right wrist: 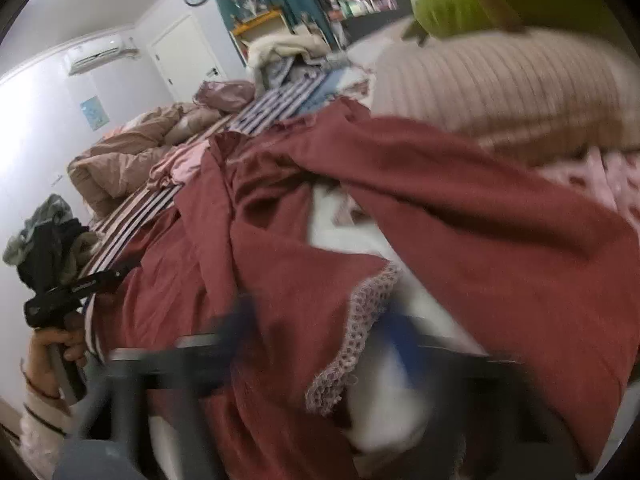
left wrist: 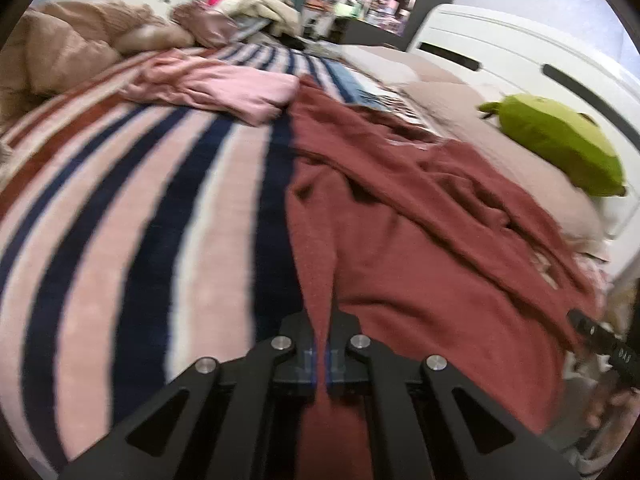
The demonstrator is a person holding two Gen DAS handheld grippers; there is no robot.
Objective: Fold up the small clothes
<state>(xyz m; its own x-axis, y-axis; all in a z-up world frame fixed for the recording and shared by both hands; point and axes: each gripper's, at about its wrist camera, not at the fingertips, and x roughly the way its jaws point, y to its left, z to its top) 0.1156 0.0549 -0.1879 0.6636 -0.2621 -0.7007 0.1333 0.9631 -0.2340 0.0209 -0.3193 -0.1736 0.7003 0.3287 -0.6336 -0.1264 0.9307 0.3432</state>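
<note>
A maroon garment (left wrist: 420,248) with a pale lace trim (right wrist: 360,320) lies crumpled across the right half of the bed. My left gripper (left wrist: 322,344) is shut on a raised ridge of its near edge. In the right wrist view the same gripper (right wrist: 120,271) shows at the left, with a hand (right wrist: 52,352) around it. My right gripper (right wrist: 318,324) is blurred at the bottom of its view, with its fingers apart. The trimmed cloth lies loose between them. A pink garment (left wrist: 216,88) lies crumpled farther up the bed.
A striped pink, navy and rust blanket (left wrist: 140,220) covers the bed. A green plush toy (left wrist: 560,144) rests on a beige pillow (right wrist: 500,92) by the white headboard (left wrist: 500,52). A bunched quilt (left wrist: 72,48) and piled clothes sit at the far end.
</note>
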